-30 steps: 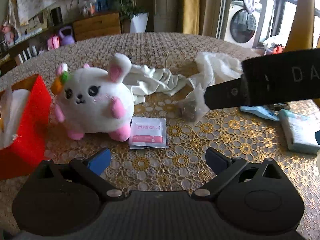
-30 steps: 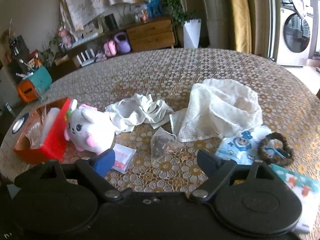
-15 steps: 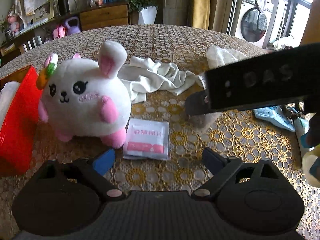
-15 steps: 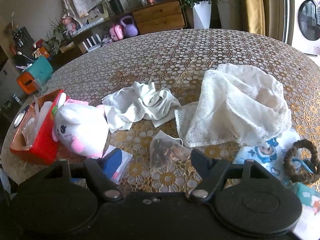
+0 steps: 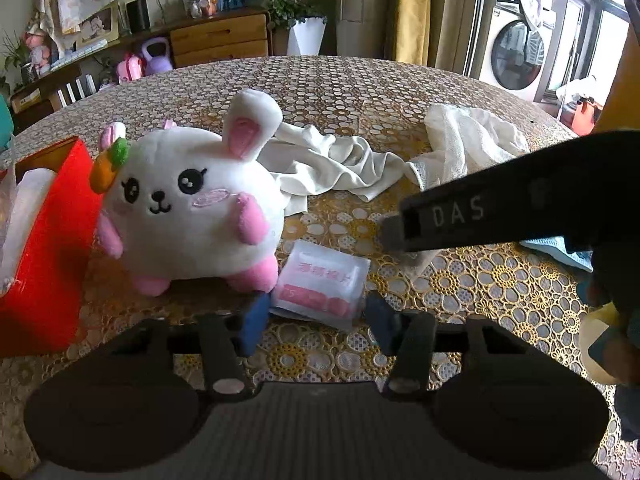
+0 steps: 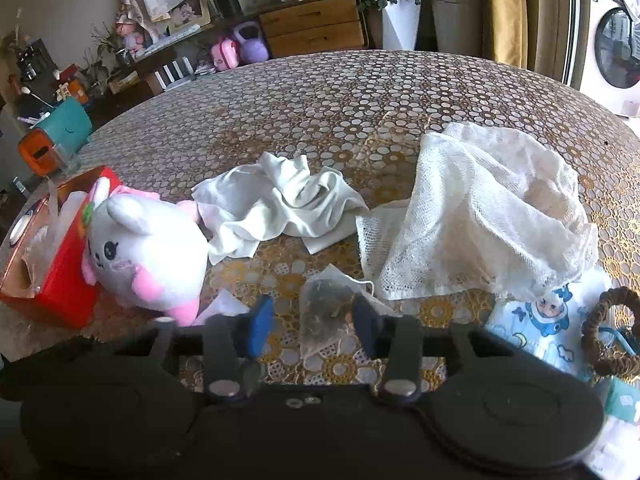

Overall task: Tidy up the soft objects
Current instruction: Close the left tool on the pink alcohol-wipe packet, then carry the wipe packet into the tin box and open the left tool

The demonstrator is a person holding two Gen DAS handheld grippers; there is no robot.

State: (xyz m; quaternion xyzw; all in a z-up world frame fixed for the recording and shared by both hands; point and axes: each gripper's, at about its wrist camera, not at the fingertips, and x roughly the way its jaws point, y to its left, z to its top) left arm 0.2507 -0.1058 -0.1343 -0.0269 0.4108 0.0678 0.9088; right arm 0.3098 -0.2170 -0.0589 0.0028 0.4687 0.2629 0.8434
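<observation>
Both grippers' jaws have just been closing, left gripper (image 5: pixel 314 322) half-narrowed around flat, light, slippery wipe sachet (image 5: pixel 322 282) beside plush bunny (image 5: pixel 188 208), right gripper (image 6: pixel 314 326) narrowed around limp, crushable mesh teabag (image 6: pixel 326 312); contact unclear, pinch edges.

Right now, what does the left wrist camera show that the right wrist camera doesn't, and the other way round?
Only the left wrist view shows the other gripper's black arm marked DAS crossing from the right, and the whole pink-and-white sachet lying between the left gripper fingers.

Only the right wrist view shows the clear tea bag pouch between the right gripper fingers, the cartoon-print packet and the brown braided ring.

Both show the white bunny plush, the red box, the crumpled white cloth and the mesh fabric.
</observation>
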